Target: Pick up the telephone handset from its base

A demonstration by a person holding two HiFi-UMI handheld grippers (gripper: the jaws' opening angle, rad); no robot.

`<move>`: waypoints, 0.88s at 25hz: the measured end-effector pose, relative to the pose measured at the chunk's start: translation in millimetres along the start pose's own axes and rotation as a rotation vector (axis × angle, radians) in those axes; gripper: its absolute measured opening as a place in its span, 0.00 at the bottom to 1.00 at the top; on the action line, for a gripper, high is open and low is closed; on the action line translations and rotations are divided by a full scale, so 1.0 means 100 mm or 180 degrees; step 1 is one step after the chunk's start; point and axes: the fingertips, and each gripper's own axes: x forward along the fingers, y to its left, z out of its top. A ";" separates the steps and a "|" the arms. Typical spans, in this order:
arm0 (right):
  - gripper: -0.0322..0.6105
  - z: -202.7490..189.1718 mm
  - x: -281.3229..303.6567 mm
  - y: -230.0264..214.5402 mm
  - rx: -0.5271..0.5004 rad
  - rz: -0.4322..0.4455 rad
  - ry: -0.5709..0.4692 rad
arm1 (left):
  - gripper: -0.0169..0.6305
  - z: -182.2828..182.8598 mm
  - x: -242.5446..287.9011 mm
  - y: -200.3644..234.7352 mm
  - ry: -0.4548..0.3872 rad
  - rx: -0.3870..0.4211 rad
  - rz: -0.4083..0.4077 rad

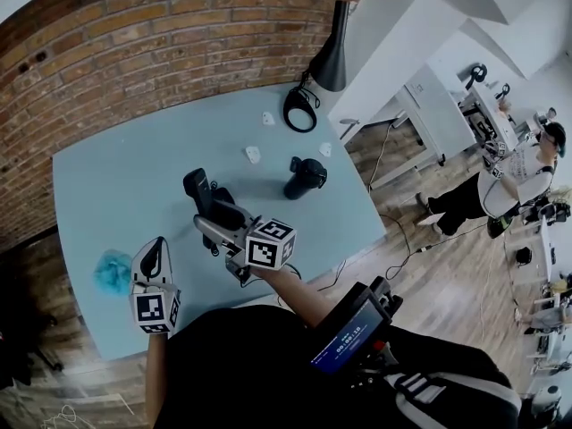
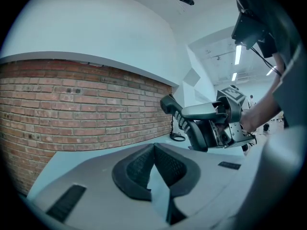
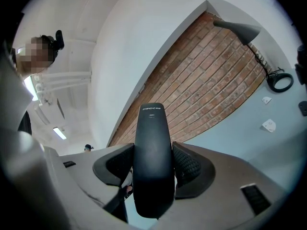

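Two claws are over the pale blue worktop [image 1: 116,186]. The right claw [image 1: 207,217] is clenched on the telephone handset [image 1: 198,190]. In the right gripper view its two ribbed pads [image 3: 189,166] press against either side of the black handset [image 3: 153,166]. The handset stands lengthwise between them, its printed end reaching out beyond the tips of the claw [image 3: 153,159].

From the left gripper view, the handset [image 2: 184,121] is tilted in the right claw [image 2: 211,116]. Its keypad face is turned downward and its free end angles up toward the brick wall [image 2: 86,104].

The left claw [image 1: 154,250] sits just to the left of the right claw and nearer the person. It grasps nothing. In its own view the pads [image 2: 139,166] meet at their far tips, and only the worktop shows in the slit behind the left claw [image 2: 153,150].

A crumpled blue thing [image 1: 113,271] lies just to the left of the left claw. Ahead and to the right of the right claw stands a black cylindrical object [image 1: 304,177]. Farther ahead a coiled black cable [image 1: 300,110] lies by a black lamp [image 1: 331,56]. Another person [image 1: 509,181] stands well off to the right on the wooden floor [image 1: 429,275].
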 end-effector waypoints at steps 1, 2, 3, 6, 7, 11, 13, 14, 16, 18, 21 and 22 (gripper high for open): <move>0.44 -0.02 0.00 0.01 0.0010 0.0013 0.0015 | 0.06 -0.01 -0.01 0.00 0.0008 0.0000 -0.0002; 0.44 -0.03 0.00 0.02 0.0024 0.0026 0.0025 | 0.06 -0.01 -0.01 -0.01 0.0013 0.0000 -0.0007; 0.44 -0.04 0.01 0.02 0.0037 0.0038 0.0032 | 0.06 -0.01 0.00 -0.01 0.0016 0.0002 -0.0014; 0.44 -0.06 0.02 0.03 0.0051 0.0067 0.0045 | 0.06 -0.01 0.01 -0.02 0.0015 0.0002 -0.0037; 0.44 -0.06 0.01 0.02 0.0055 0.0066 0.0046 | 0.06 -0.02 0.01 -0.03 0.0017 0.0001 -0.0043; 0.44 -0.07 0.00 -0.01 0.0080 0.0036 0.0057 | 0.06 -0.02 0.01 -0.03 0.0018 -0.0026 -0.0078; 0.44 -0.07 -0.01 -0.02 0.0080 0.0028 0.0065 | 0.06 -0.02 0.02 -0.06 0.0003 -0.0046 -0.0122; 0.44 -0.08 -0.02 -0.02 0.0082 0.0027 0.0069 | 0.06 -0.02 0.02 -0.07 0.0003 -0.0049 -0.0141; 0.44 -0.10 -0.04 -0.03 0.0088 0.0024 0.0087 | 0.06 -0.04 0.01 -0.10 0.0011 -0.0053 -0.0174; 0.44 -0.14 -0.06 -0.04 0.0088 0.0015 0.0120 | 0.06 -0.04 0.01 -0.13 0.0013 -0.0057 -0.0199; 0.44 -0.19 -0.07 -0.05 0.0071 0.0012 0.0166 | 0.06 -0.03 0.01 -0.14 0.0000 -0.0048 -0.0221; 0.44 -0.21 -0.07 -0.05 0.0069 0.0013 0.0183 | 0.06 -0.03 0.01 -0.14 -0.0001 -0.0046 -0.0225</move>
